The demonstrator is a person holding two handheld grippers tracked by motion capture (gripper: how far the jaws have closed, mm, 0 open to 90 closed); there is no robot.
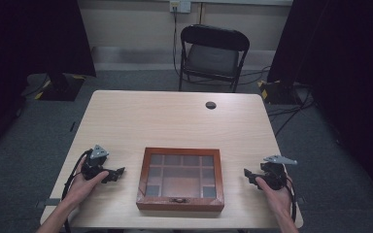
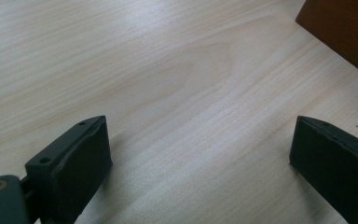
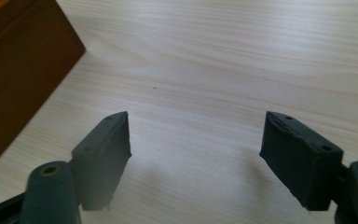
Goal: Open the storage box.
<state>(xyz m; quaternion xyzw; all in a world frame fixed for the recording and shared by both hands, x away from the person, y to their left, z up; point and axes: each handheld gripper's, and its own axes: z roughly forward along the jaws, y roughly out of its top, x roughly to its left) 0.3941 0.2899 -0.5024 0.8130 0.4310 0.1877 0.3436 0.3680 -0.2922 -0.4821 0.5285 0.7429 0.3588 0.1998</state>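
Note:
A brown wooden box (image 1: 180, 178) with a glass lid and a small front latch lies shut at the near middle of the table (image 1: 175, 116); compartments show through the glass. My left gripper (image 1: 119, 172) rests on the table just left of the box, pointing at it. In the left gripper view its jaws stand wide apart (image 2: 200, 135) over bare wood, with a corner of the box (image 2: 345, 32) at the top right. My right gripper (image 1: 247, 173) rests right of the box, also pointing at it. Its jaws are wide apart (image 3: 196, 130) with nothing between them, and the box's side (image 3: 18, 70) is at the left.
A black folding chair (image 1: 212, 53) stands beyond the table's far edge. A round cable hole (image 1: 211, 105) sits in the far part of the tabletop. Dark curtains hang at both sides and cables (image 1: 291, 109) lie on the floor at the right.

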